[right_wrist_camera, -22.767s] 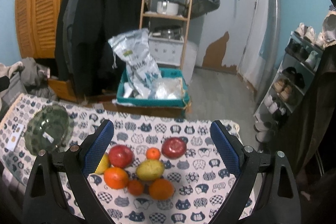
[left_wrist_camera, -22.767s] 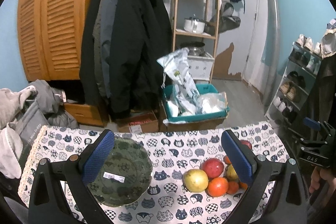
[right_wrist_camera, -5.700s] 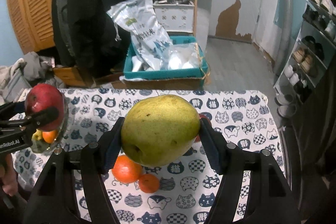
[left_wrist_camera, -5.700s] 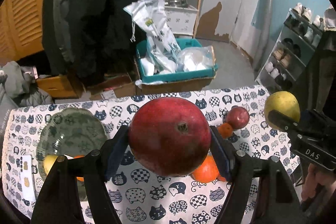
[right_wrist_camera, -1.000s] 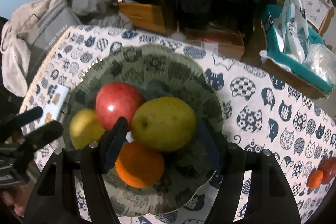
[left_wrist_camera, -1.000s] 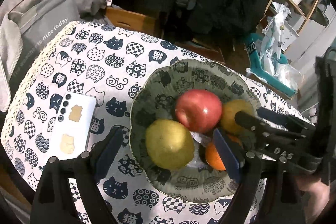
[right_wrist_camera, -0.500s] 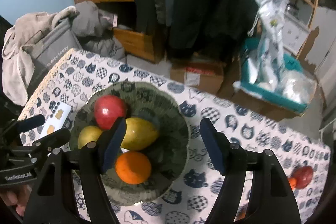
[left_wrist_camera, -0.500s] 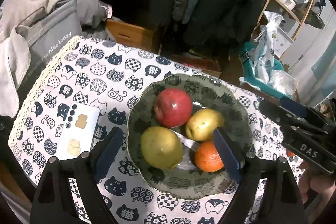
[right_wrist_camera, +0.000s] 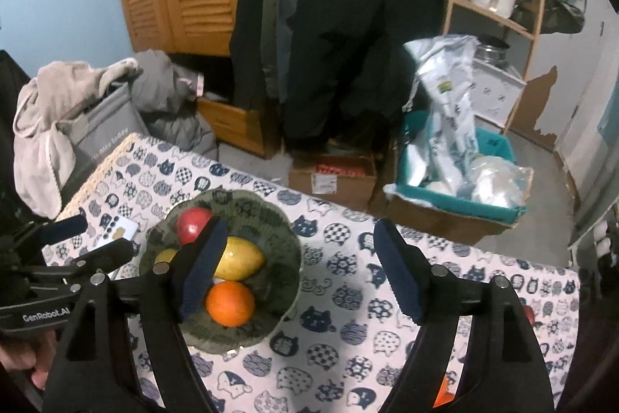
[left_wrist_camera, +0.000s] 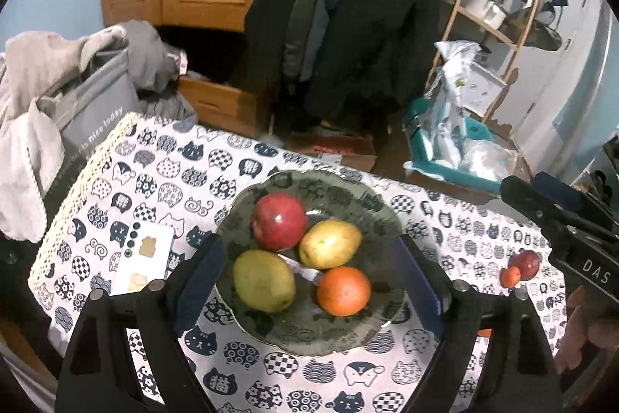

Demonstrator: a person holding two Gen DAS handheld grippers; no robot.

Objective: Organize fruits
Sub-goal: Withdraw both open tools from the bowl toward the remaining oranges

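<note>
1. Left wrist view: the table [left_wrist_camera: 162, 173], under a cat-print cloth, fills the foreground; its far edge borders a floor crowded with boxes and hanging coats.
2. The bowl [left_wrist_camera: 348, 188] sits mid-table with cloth free on all sides, holding a red apple [left_wrist_camera: 279, 226], two pears [left_wrist_camera: 330, 244] and an orange [left_wrist_camera: 343, 291].
3. A phone [left_wrist_camera: 145, 260] lies just left of the bowl, near the table's left edge.
4. The left gripper [left_wrist_camera: 309, 281] hangs above the bowl, jaws wide apart, holding nothing.
5. The right gripper [right_wrist_camera: 298, 273] is above bare cloth right of the bowl, jaws opening, nothing between them.
6. Only the left view clearly shows a small apple [left_wrist_camera: 525, 264] and small orange [left_wrist_camera: 510, 276] touching, far right; the right view alone shows open cloth beyond the bowl.
</note>
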